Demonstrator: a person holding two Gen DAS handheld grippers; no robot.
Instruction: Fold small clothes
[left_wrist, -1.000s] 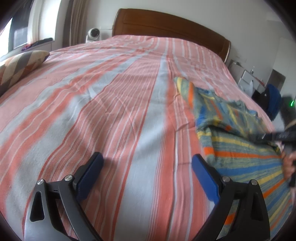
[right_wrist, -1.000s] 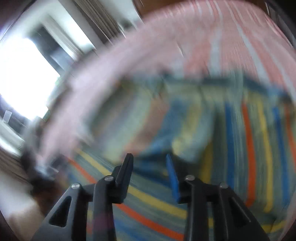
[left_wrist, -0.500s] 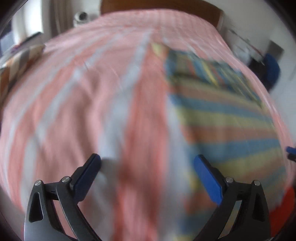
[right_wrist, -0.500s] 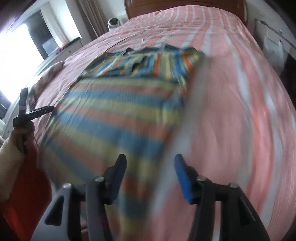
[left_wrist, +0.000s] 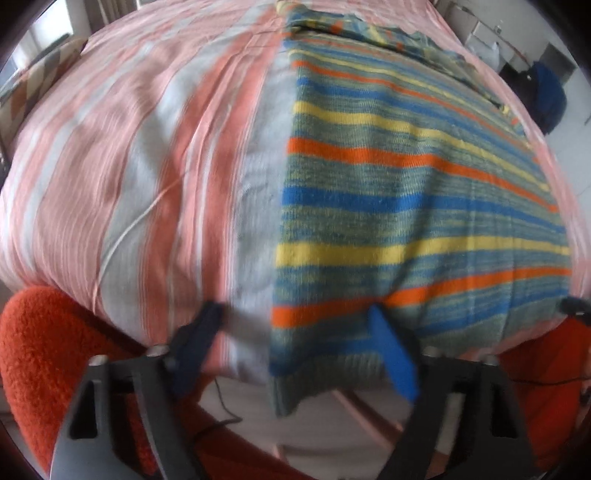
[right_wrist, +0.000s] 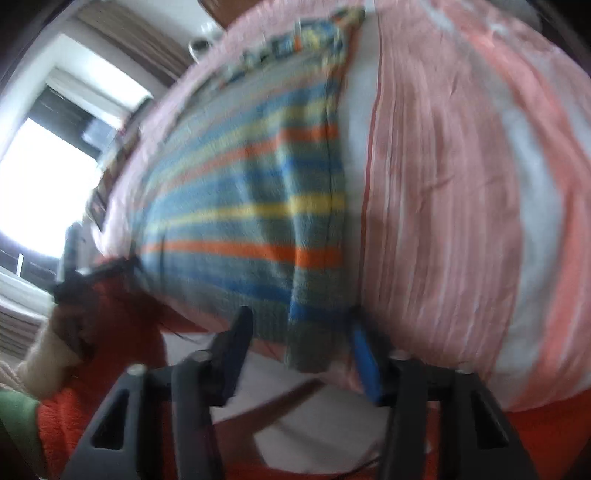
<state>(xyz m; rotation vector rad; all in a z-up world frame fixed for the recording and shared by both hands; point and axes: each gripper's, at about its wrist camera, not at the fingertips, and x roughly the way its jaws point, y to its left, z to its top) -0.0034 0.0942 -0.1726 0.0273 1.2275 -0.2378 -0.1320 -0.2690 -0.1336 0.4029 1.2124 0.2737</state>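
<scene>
- Sweater (left_wrist: 406, 192) lies spread flat on the bed (left_wrist: 147, 166), its striped body running away from me and its hem hanging just over the near edge.
- My left tool (left_wrist: 295, 347) straddles the hem's left corner; its jaws are closing, the cloth sits between them, and I see no pad pressing on it yet.
- My right tool (right_wrist: 299, 343) straddles the opposite hem corner; its jaws are closing too, with the knit between them, and blur keeps me from saying that the pads bite.
- To do this step well, I judge that I should let both tools shut fully on both layers of the hem before lifting, then raise the 2 corners together and level so the fold lands straight across the stripes.
- A grip on 1 layer only could let the back sag and skew the fold.
- The left view shows the crumpled far end of the sweater and the whole left edge.
- The right view shows the window (right_wrist: 40, 184) and my other hand (right_wrist: 62, 317) at the far hem corner, which the left view cannot.
</scene>
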